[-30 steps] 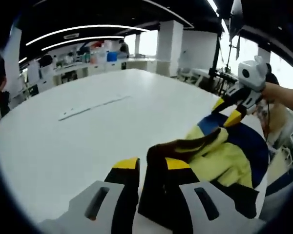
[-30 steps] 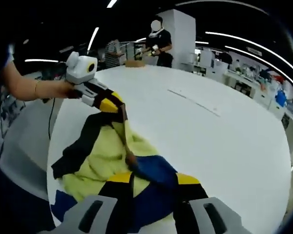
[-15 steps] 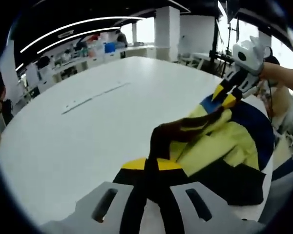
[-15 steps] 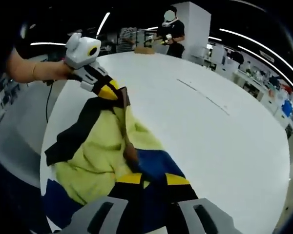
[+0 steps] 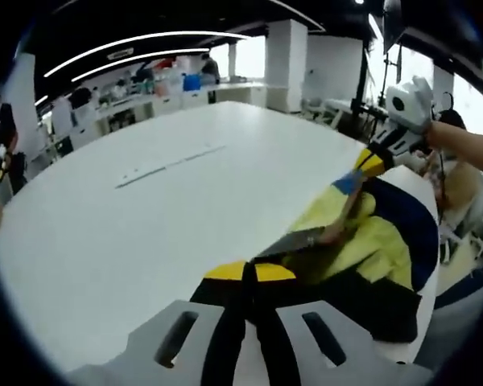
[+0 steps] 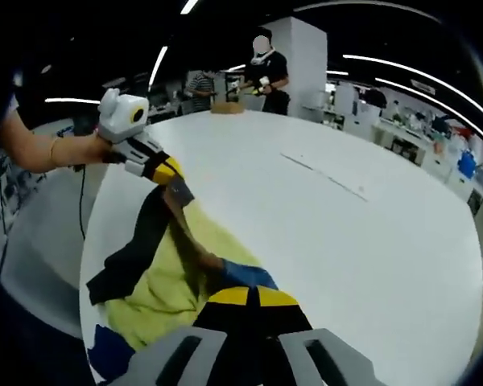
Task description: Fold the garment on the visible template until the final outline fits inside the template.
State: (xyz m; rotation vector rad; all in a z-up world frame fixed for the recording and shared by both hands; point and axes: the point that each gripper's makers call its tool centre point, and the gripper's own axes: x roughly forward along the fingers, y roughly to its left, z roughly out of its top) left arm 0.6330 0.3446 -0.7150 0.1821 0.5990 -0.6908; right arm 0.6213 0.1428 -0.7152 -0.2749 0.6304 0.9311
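Our left gripper point(image 5: 243, 272) is pinched tight on the garment point(image 5: 370, 241), and the right gripper point(image 6: 245, 296) is clamped on its other end, so the fabric hangs stretched between them over the counter point(image 5: 145, 209) edge. The right gripper view also catches two people standing at the counter's far side.

Right gripper point(image 6: 245, 296) at 6 o'clock, yellow-tipped jaws closed on a fold of the garment point(image 6: 165, 277). Garment yellow, black and blue, bunched at 7 to 8 o'clock near the edge of the white table point(image 6: 346, 233). Left gripper point(image 6: 171, 173) at 10 o'clock, hand-held, clamped on a dark strip of the garment. Thin line point(image 6: 322, 175) on tabletop at 2 o'clock. Two people point(image 6: 267, 74) standing at 12 o'clock beyond the table.
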